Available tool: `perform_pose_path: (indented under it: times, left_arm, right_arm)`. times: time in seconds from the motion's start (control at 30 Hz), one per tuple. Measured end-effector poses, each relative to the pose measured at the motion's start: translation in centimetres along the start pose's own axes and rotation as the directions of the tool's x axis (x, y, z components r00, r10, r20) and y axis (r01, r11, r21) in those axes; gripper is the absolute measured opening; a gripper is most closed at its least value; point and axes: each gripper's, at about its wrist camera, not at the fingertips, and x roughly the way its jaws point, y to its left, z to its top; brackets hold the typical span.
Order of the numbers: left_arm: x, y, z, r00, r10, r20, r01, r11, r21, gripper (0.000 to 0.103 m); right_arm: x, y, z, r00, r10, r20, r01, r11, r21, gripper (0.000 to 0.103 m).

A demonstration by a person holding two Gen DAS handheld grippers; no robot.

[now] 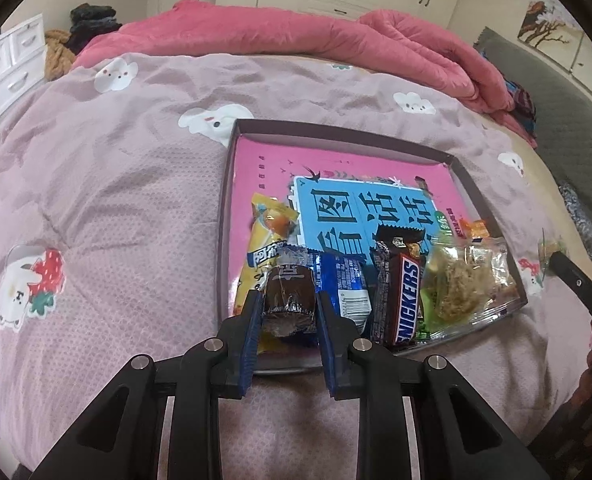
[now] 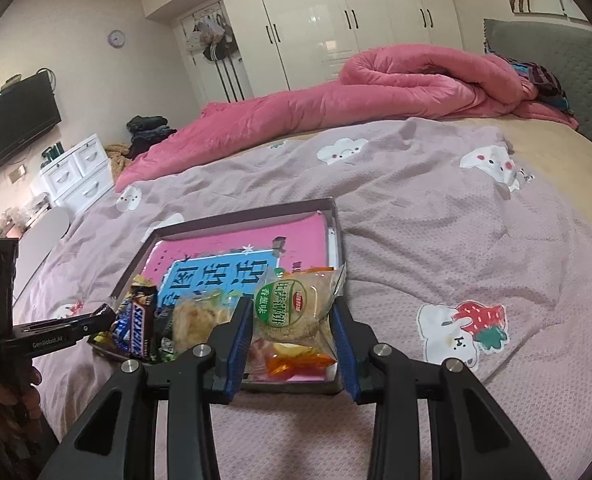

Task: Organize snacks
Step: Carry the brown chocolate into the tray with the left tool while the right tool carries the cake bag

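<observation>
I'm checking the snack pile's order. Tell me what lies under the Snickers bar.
The Snickers bar lies in the box, overlapping a dark wrapper on one side and a green packet on the other. What lies directly beneath it is covered.

Both the left gripper and right gripper have black linkage arms, silver screws and blue finger pads.

"SNICKERS" on brown bar wrapper; "GenRobot.AI" on left tool.
</observation>
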Motion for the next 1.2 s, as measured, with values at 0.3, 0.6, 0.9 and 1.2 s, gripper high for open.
perform_pose_path:
  times: [0.3, 0.6, 0.9, 1.2]
  left_arm:
    - [0.6, -0.6, 0.4, 1.0, 0.012, 0.003, -0.012, 1.0, 0.02, 0.027]
    - [0.7, -0.8, 0.4, 1.0, 0.013, 0.006, -0.013, 0.999, 0.031, 0.027]
    - [0.9, -0.8, 0.4, 1.0, 0.011, 0.004, -0.011, 1.0, 0.03, 0.027]
    - [1.0, -0.8, 0.4, 1.0, 0.013, 0.005, -0.013, 0.999, 0.03, 0.027]
  right_arm:
    - [2.7, -0.1, 0.0, 0.998, -0.021, -0.056, 0.02, 1.0, -0.014, 0.039]
    - [4.2, 1.1, -0.3, 0.996, -0.012, -0.084, 0.007, 0.998, -0.056, 0.039]
    - [4.7, 1.5, -0.2, 0.996, 0.027, -0.088, -0.031, 0.999, -0.044, 0.039]
    - [5.5, 0.6, -0.3, 0.993, -0.017, -0.115, 0.015, 1.0, -0.018, 0.039]
